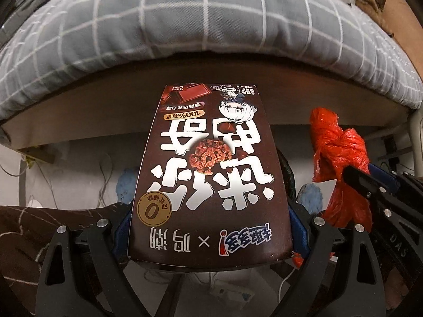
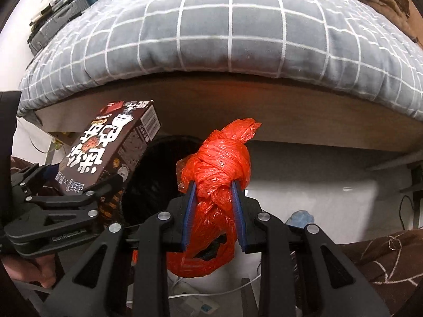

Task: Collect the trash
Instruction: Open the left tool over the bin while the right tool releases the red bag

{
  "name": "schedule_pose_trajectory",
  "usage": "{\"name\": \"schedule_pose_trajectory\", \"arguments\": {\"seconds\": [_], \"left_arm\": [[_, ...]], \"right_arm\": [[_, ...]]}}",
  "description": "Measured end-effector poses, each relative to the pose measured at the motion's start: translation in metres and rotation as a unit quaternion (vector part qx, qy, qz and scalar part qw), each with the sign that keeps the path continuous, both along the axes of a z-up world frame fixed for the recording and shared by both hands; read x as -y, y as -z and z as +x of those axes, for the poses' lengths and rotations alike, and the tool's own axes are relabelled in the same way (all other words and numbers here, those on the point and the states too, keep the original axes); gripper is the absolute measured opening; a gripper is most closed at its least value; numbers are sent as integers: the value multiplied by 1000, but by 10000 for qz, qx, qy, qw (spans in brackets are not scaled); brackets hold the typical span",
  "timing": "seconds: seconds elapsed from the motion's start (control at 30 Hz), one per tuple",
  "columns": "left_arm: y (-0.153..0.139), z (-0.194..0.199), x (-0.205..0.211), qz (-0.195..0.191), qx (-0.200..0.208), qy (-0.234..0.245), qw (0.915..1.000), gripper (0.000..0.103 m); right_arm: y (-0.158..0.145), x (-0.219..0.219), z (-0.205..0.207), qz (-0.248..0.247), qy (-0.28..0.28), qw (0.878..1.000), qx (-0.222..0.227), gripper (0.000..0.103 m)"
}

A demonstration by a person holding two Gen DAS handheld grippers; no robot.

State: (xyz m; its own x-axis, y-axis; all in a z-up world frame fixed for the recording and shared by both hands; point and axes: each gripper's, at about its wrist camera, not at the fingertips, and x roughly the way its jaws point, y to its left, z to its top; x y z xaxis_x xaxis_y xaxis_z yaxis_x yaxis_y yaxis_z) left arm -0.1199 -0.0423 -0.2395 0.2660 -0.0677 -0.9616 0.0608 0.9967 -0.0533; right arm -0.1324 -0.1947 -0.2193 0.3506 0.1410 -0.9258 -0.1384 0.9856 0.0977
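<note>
A dark brown cookie box (image 1: 208, 174) with white lettering fills the left wrist view; my left gripper (image 1: 210, 227) is shut on its lower sides, blue pads pressed to both edges. The right wrist view shows the same box (image 2: 113, 148) at left, tilted, held over a black-lined trash bin (image 2: 161, 174). My right gripper (image 2: 214, 192) is shut on a knotted red plastic bag (image 2: 222, 163), its blue pads squeezing the neck under the knot. That red bag (image 1: 338, 158) also hangs at the right of the left wrist view.
A bed with a grey checked quilt (image 2: 224, 34) and a brown wooden side rail (image 2: 264, 97) spans the background. On the floor lie white cables and a power strip (image 2: 193, 298). Brown patterned fabric (image 2: 383, 259) sits at lower right, and a white box (image 2: 317, 198) under the bed.
</note>
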Motion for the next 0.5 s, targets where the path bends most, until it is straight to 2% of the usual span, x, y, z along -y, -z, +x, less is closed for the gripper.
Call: {"name": "schedule_pose_trajectory", "arguments": {"seconds": [0.3, 0.5], "left_arm": [[19, 18, 20, 63, -268, 253, 9993, 89], [27, 24, 16, 259, -290, 244, 9989, 95]], "right_arm": [[14, 6, 7, -24, 105, 9998, -180, 26], [14, 6, 9, -6, 128, 9997, -216, 26]]}}
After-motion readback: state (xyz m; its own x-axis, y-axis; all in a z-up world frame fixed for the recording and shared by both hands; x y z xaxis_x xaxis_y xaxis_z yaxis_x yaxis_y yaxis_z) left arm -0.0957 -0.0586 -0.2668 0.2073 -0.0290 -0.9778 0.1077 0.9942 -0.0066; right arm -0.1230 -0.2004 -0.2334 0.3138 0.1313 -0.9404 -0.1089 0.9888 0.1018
